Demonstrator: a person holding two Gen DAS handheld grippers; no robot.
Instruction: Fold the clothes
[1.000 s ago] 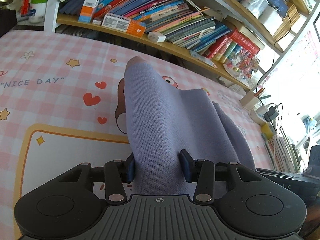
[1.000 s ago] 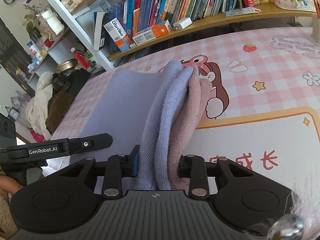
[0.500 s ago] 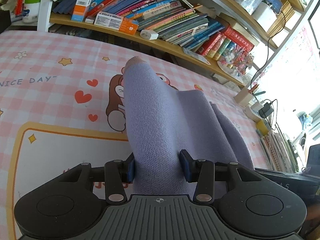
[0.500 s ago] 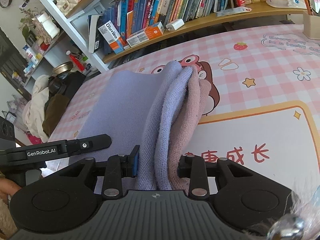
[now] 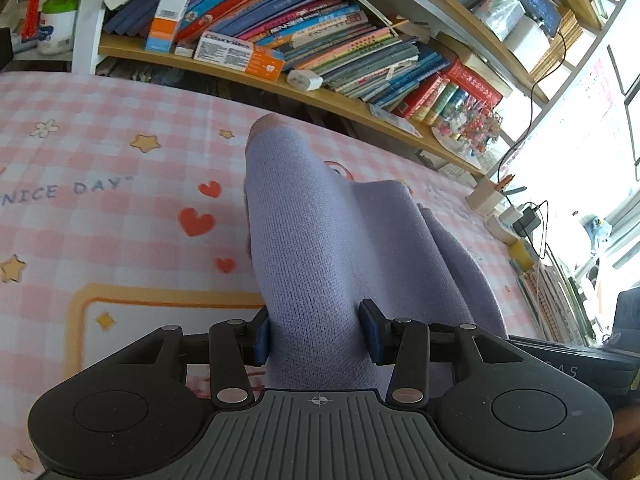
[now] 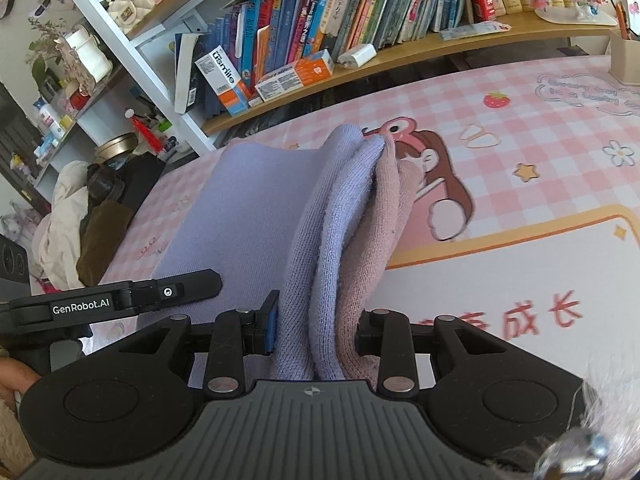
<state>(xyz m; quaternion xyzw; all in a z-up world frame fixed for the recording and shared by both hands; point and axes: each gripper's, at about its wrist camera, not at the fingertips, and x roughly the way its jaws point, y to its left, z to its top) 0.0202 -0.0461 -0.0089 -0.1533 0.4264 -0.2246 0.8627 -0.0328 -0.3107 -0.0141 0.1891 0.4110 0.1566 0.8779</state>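
Note:
A lavender knit garment (image 5: 320, 248) with a dusty-pink part lies over the pink checked tablecloth (image 5: 100, 208). My left gripper (image 5: 316, 336) is shut on a thick fold of the lavender knit. My right gripper (image 6: 316, 328) is shut on several bunched layers, lavender on the left (image 6: 304, 248) and pink on the right (image 6: 384, 216). The flat lavender panel (image 6: 240, 216) stretches between the two grippers. The left gripper's body (image 6: 116, 300) shows at the left of the right wrist view.
A wooden bookshelf (image 5: 320, 92) packed with books runs along the table's far edge. A pencil holder (image 5: 486, 200) and chargers sit at the right end. A heap of clothes and bags (image 6: 80, 216) lies off the table's left side.
Both grippers keep their hold on the knit. The views shift slightly, as both grippers carry the garment a little over the tablecloth.

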